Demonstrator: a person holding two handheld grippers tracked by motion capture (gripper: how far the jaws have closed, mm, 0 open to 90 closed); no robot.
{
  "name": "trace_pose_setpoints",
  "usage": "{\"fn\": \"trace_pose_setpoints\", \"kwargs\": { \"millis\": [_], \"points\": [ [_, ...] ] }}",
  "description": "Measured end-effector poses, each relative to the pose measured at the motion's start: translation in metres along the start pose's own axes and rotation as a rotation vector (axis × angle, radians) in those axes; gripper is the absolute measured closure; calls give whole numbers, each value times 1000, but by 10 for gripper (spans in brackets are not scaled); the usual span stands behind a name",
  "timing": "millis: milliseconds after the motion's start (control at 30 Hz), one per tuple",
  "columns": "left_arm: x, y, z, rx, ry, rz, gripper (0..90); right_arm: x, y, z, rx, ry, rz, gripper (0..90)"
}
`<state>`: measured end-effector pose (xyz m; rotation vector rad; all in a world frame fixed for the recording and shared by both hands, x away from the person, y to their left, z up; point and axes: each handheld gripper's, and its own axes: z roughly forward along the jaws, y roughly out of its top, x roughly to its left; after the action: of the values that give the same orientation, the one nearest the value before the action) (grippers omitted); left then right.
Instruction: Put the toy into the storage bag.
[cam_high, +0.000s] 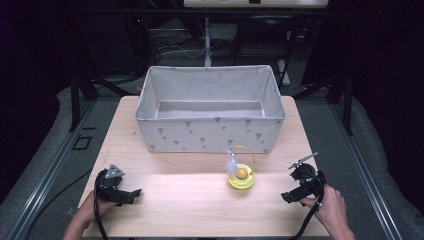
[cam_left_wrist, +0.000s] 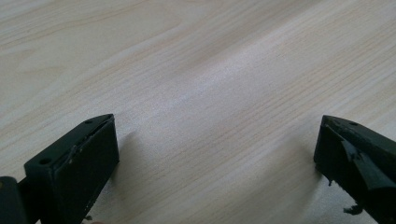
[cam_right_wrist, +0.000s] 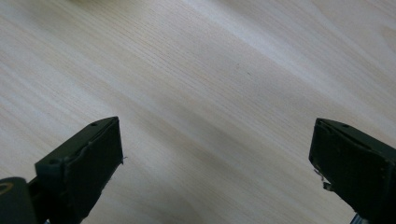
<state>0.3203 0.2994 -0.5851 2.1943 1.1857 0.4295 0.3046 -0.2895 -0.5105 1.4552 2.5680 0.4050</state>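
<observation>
From the high view I logged the left gripper (cam_high: 131, 194) low at the near left of the wooden table (cam_high: 200, 205), held in the person's left hand (cam_high: 91, 209). The right gripper (cam_high: 288, 196) sat at the near right, in the right hand (cam_high: 330, 207). Both pointed inward toward the table's middle.

In the left gripper view I saw its jaws spread wide, with bare wood grain between them and nothing held. The right gripper view read the same: jaws wide apart over bare wood, gripping nothing.

The yellow toy (cam_high: 242, 175), a round yellow dish with an orange ball in it, a thin yellow hoop over it and a white feather at its left, stood between the two grippers, nearer the right one and apart from both. It sat just in front of the grey fabric box (cam_high: 210, 135), whose inside looked empty.
</observation>
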Motion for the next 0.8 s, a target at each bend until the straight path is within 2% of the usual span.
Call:
{"fn": "trace_pose_setpoints", "kwargs": {
  "millis": [200,467,500,533,600,633,733,767,800],
  "points": [
    [0,0,0,3,-4,2,0,3,1,-2,6,2,-8,28],
    [0,-1,0,-4,5,2,0,11,6,-8,16,8,-48,33],
    [0,-1,0,-3,5,1,0,16,8,-10,-7,14,-40,33],
    [0,-1,0,-2,5,-1,0,16,10,-12,13,12,-65,33],
    [0,-1,0,-2,5,-1,0,20,13,-15,1,13,-74,32],
    [0,-1,0,-2,5,-1,0,22,15,-18,14,8,-91,32],
    [-1,-1,0,-2,5,-3,0,28,19,-22,-3,16,-104,28],
    [-1,-1,0,-2,5,-3,0,29,22,-23,7,14,-119,24],
    [-1,-1,0,0,4,-3,0,33,27,-26,-5,4,-137,16]
  ]
}}
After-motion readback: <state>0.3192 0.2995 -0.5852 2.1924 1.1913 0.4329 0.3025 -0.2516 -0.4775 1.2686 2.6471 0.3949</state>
